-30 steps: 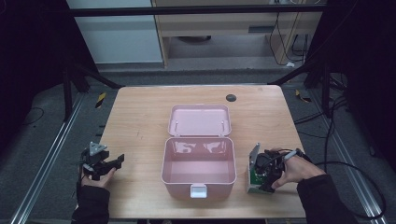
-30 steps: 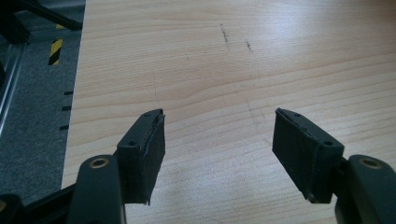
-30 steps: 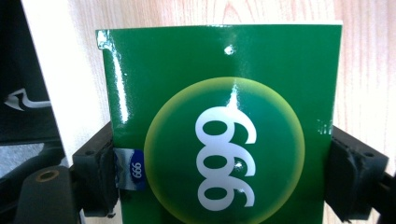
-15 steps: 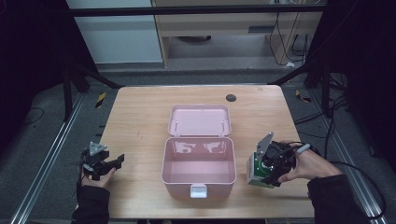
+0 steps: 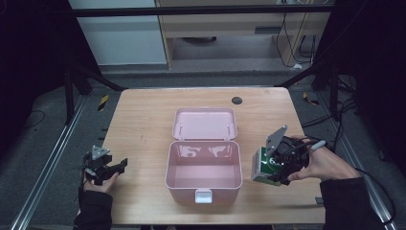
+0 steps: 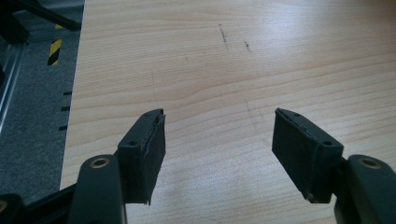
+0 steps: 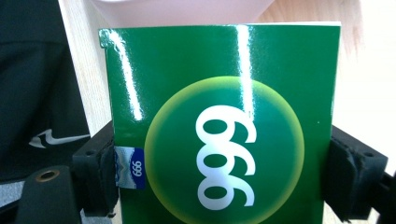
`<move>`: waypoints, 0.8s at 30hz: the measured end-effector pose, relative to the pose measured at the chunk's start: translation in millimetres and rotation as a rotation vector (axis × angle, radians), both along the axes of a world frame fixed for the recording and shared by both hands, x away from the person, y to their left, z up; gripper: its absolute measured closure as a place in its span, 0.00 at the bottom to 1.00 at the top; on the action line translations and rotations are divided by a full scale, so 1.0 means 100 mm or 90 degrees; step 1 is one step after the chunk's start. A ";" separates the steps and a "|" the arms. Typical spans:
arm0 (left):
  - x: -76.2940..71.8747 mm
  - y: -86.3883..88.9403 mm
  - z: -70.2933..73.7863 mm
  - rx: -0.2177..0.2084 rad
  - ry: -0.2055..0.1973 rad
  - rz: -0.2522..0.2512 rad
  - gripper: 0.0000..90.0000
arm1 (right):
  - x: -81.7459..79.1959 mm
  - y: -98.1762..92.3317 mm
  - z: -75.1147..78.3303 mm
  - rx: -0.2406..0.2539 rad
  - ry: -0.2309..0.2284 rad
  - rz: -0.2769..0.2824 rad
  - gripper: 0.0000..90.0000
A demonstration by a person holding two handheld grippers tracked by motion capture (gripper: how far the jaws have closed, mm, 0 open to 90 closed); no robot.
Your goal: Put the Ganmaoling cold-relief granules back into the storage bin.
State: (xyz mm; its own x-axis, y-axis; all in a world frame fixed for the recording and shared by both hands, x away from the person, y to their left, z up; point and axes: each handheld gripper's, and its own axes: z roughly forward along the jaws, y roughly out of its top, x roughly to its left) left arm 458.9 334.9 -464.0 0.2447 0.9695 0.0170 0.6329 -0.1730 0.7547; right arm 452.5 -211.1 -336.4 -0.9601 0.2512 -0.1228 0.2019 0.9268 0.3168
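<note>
One glossy green box (image 7: 219, 140), printed "999" in a yellow-green circle, sits clamped in the right claw (image 5: 275, 165); the left claw (image 6: 229, 154) gapes wide over the tabletop (image 6: 233, 56).

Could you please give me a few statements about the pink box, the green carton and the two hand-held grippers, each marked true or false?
1. The pink box stands open with its lid laid back on the table. True.
2. The right hand-held gripper is clamped on the green carton. True.
3. The green carton lies inside the pink box. False: it is outside, beside the box's right wall.
4. The left hand-held gripper holds a cup. False: its jaws are spread apart over bare wood with nothing between them.
5. The carton's green face bears white digits in a pale circle. True.
</note>
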 end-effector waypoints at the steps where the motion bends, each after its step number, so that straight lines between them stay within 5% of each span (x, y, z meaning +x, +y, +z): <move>1: 0.00 0.00 0.00 0.000 0.000 0.000 0.38 | 0.00 0.00 0.02 0.002 -0.002 0.002 0.18; 24: 0.00 0.00 0.00 0.000 0.001 0.000 0.38 | 0.00 0.33 0.56 -0.008 -0.026 0.025 0.18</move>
State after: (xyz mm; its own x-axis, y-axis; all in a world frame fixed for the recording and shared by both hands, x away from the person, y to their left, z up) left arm 459.0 335.2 -463.9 0.2445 0.9695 0.0162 0.6342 -0.1725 0.7537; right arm 452.7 -177.9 -280.0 -0.9635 0.2109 -0.1651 0.1519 0.9379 0.3117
